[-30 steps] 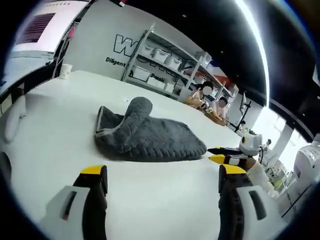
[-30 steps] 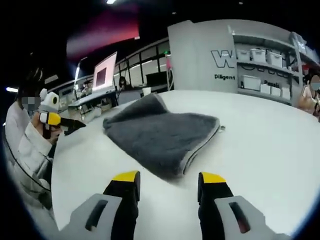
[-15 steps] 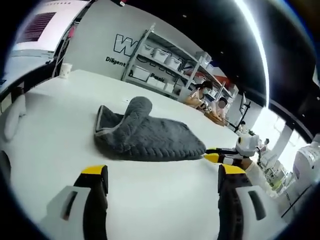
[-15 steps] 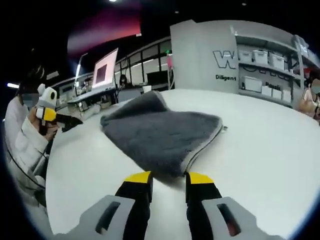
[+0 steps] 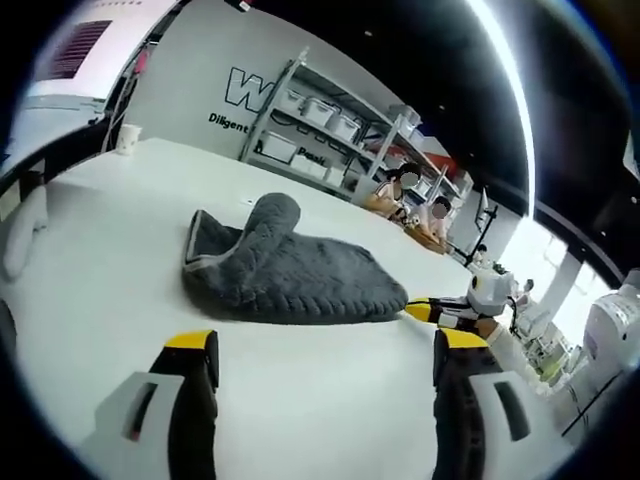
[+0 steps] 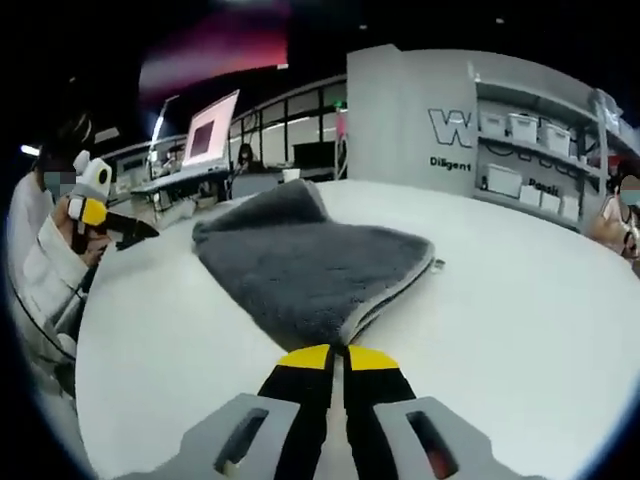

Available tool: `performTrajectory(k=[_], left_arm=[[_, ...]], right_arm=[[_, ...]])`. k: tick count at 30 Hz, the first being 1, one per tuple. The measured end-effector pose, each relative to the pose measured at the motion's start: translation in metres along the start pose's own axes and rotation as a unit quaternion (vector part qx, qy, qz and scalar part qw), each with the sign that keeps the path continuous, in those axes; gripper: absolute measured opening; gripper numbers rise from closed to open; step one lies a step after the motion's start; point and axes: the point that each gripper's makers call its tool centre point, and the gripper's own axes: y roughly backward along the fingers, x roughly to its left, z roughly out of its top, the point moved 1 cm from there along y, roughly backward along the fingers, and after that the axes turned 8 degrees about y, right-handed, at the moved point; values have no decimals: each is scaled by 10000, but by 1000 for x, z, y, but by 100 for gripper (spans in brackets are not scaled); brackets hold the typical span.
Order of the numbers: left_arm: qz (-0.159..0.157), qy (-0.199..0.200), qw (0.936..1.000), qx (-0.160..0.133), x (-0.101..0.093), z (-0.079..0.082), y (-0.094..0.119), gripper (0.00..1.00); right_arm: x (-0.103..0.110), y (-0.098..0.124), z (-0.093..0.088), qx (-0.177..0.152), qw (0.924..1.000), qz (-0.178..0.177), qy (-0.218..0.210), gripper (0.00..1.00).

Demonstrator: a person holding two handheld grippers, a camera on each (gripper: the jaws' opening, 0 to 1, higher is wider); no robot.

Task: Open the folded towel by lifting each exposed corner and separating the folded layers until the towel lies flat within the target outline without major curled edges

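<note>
The folded grey towel (image 6: 312,272) lies on the white tabletop (image 6: 500,300), long axis running away from the right hand-held gripper (image 6: 334,358), whose jaws pinch its near corner; far end humped. Left hand-held gripper (image 5: 320,345) spread.

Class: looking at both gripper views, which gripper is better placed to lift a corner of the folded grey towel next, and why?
The right gripper: its yellow-tipped jaws are nearly closed at the near corner of the folded grey quilted towel. The left gripper is open, back from the towel over the bare white table.

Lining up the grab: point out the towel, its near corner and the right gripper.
towel (image 6: 300,270), right gripper view, grey top.
near corner (image 6: 340,335), right gripper view, folded edge.
right gripper (image 6: 337,357), right gripper view, between yellow tips.
</note>
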Motion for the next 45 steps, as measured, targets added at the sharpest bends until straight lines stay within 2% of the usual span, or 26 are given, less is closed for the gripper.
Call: performTrajectory(k=[13,17,22,25,37,45], left_arm=[[17,16,10000,-23,1,1,3,86],[217,-159,9996,113,6,-2,3,87],[45,-60,10000,35,1,0,4,87],[-5,-134,9999,35,-3,1,6,87],[-11,-136,9999,46,-3,-1,8,86],[6,-124,9999,65,-1,-3,7,86]], right_arm=[[-8,0,1,11,9999,-96,-97,0],[-14,0,3,43,9999,-150,-35,0],[-22,-4,5,88,9997,-248,16,0],[-28,-7,7,95,9995,-298,28,0],[-43,-14,6,159,9979,-606,146,0],[-52,-22,5,310,9952,-837,408,0]])
